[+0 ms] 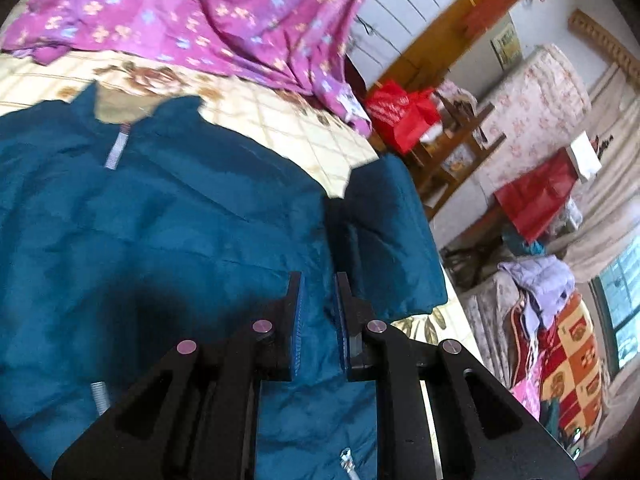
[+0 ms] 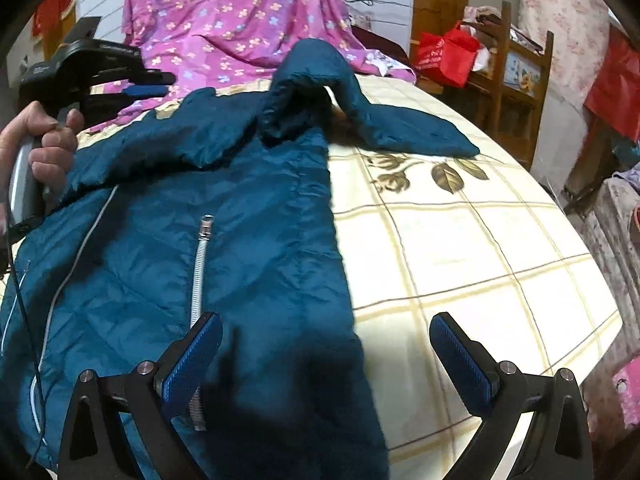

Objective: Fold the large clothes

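A teal padded jacket (image 1: pixel 168 216) lies front-up on the bed, collar toward the far side, with silver zips. In the right wrist view the jacket (image 2: pixel 224 240) covers the left half, and one sleeve (image 2: pixel 316 80) humps up at the far end, its cuff flat on the sheet. My left gripper (image 1: pixel 318 284) hovers over the jacket near that sleeve (image 1: pixel 384 232), its jaws nearly together with nothing between them. A hand holds the left gripper (image 2: pixel 166 84) at the upper left of the right wrist view. My right gripper (image 2: pixel 326 324) is open over the jacket's right edge.
The bed has a cream checked sheet (image 2: pixel 460 240) with leaf prints. A purple flowered cloth (image 2: pixel 240 20) is heaped at the far side. Beyond the bed's right edge stand a wooden shelf (image 2: pixel 524 80), red bags (image 2: pixel 448 58) and a pile of clothes (image 1: pixel 540 280).
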`<state>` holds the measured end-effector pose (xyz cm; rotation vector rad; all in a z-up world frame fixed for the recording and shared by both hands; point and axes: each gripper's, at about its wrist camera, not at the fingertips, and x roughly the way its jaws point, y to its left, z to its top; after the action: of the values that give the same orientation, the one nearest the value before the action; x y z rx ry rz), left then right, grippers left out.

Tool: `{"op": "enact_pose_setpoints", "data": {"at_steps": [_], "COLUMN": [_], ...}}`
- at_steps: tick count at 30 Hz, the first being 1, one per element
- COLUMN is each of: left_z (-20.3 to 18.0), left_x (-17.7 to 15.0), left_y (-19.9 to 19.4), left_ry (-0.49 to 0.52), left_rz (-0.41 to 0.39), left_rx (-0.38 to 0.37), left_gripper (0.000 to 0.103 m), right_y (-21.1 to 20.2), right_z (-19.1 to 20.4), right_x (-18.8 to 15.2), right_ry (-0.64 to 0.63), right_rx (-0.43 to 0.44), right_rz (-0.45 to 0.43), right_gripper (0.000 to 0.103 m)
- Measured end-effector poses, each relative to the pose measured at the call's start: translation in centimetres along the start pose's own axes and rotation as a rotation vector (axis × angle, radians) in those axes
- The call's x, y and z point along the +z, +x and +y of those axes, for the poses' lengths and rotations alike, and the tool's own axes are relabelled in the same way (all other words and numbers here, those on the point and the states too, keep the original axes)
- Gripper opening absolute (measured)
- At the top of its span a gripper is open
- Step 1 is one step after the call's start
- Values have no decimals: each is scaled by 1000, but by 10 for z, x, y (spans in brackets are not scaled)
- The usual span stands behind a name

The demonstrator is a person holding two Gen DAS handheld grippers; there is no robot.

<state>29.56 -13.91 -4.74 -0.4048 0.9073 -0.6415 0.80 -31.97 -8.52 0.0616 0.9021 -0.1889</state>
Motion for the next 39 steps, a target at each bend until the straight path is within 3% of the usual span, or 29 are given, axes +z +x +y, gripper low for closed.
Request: {"op": "enact_pose_setpoints", "data": {"at_steps": [3,7,10,15,18,21,22,26,28,30,32,33,36,39], "left_z": [-2,20,47,98,135,171,181,219,230,238,240,242,246,253], "left_x": [-4,-12,-16,-25,-31,-35,-37,-45,-43,-35,-33,-32,-29,-27], "left_y": [20,10,-20,-92,-139,-174,-180,-189,-183,-179,-181,-181,-181,-182], "left_ry": [3,-39,-60,-52,-65,-104,-127,-186,-199,-222,-222,-223,-219,-247], "left_rz": [35,39,43,-32,-102,-186,-206,-255,-222,-200,-217,-220,-239,-249], "left_rx": [17,72,117,227,356,519,535,539,579,541,515,522,564,576], "left_gripper": [13,13,13,17,17,17,17,17,17,17,17,17,17,17], "right_y": [1,0,-3,-14,-17,-4,4,70,108,138,165,164,164,166], "right_z": [-7,-16,-19,-10,10,31,36,45,45,49,51,54,67,82], "right_x": [0,1,1,11,21,49,62,114,131,142,146,145,147,154], "right_ry": [15,58,95,132,105,121,142,262,374,426,466,469,420,355], "right_rx": [21,22,32,42,75,175,202,300,380,447,403,405,380,453], "right_rz": [9,1,-17,-103,-154,-153,-155,-75,-27,1,46,0,-5,0], "right_gripper": [103,103,103,103,103,103,103,103,103,103,103,103,103,97]}}
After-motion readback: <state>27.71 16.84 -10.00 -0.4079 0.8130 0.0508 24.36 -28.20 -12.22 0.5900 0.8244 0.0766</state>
